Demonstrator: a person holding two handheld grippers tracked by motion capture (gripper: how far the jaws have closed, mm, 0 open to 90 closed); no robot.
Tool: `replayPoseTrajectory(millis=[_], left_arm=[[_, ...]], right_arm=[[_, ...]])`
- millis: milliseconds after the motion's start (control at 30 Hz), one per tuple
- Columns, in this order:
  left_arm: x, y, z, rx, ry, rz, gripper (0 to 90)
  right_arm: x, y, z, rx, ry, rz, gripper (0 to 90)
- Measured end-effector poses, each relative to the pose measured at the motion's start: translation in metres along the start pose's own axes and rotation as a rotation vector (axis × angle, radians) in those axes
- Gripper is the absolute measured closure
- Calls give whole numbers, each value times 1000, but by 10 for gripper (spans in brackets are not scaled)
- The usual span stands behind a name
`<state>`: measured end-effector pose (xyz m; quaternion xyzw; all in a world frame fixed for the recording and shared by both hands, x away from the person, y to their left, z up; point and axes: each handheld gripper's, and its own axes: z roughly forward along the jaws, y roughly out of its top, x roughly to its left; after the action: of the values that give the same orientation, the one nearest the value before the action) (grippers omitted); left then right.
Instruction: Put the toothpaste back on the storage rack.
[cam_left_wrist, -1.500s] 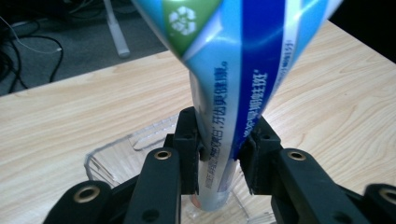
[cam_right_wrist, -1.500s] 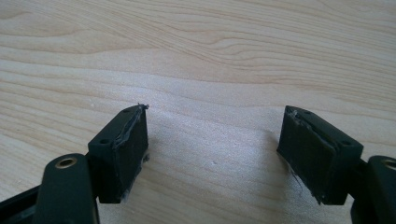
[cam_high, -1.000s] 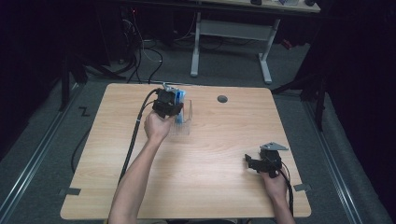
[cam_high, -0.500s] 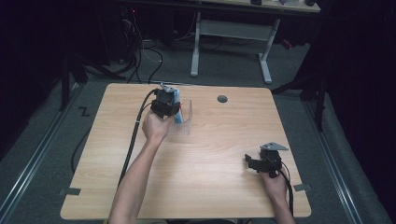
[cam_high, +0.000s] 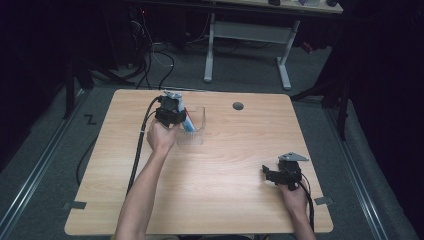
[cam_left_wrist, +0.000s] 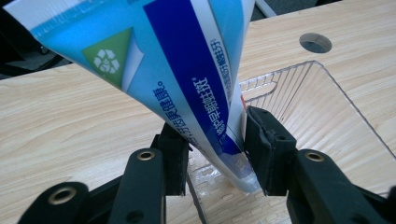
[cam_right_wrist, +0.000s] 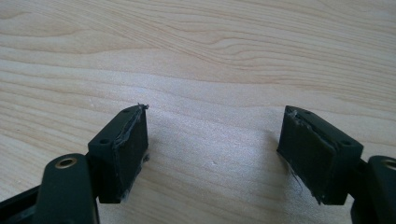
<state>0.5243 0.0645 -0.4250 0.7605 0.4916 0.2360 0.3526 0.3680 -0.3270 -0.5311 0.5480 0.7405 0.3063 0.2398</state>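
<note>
A blue and white toothpaste tube (cam_left_wrist: 187, 70) stands tilted, narrow end down, inside a clear plastic bin (cam_left_wrist: 322, 107). My left gripper (cam_left_wrist: 215, 135) straddles the tube's lower part; its jaws have just been opening, and the pads stand close on either side without clearly pressing it. In the high view the left gripper (cam_high: 172, 112) hovers over the left end of the bin (cam_high: 197, 134) at the table's far middle, the tube (cam_high: 189, 124) poking out beneath it. My right gripper (cam_high: 272, 176) rests near the front right, open (cam_right_wrist: 212, 135) over bare wood with nothing between its pads.
A round cable hole (cam_high: 238, 106) sits in the wooden table (cam_high: 225, 200) to the right of the bin. The left gripper's black cable (cam_high: 137, 150) trails toward the front. Beyond the table's far edge, desk legs and cables stand on the dark floor.
The left gripper shifted slightly while staying over the bin with the tube beneath it. The right hand and its gripper have stayed put.
</note>
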Motion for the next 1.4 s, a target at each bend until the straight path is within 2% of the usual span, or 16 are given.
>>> replayPoseTrajectory(millis=[100,433,533,633,967,1100,1233,1400], left_arm=[[0,-1,0,-4,1,-1,604],[-5,-4,-3,-5,52,57,558],[-1,-7,-1,21,61,53,547],[5,-13,-1,16,29,19,538],[7,-15,-3,23,21,19,529],[8,-14,-7,17,-16,1,445],[8,-14,-10,8,-20,8,390],[9,-15,-15,3,-27,15,363]], right_arm=[[0,0,0,0,0,0,238],[0,0,0,0,0,0,239],[0,0,0,0,0,0,239],[0,0,0,1,0,0,238],[0,0,0,1,0,0,238],[0,0,0,0,0,0,238],[0,0,0,0,0,0,238],[0,0,0,0,0,0,238]])
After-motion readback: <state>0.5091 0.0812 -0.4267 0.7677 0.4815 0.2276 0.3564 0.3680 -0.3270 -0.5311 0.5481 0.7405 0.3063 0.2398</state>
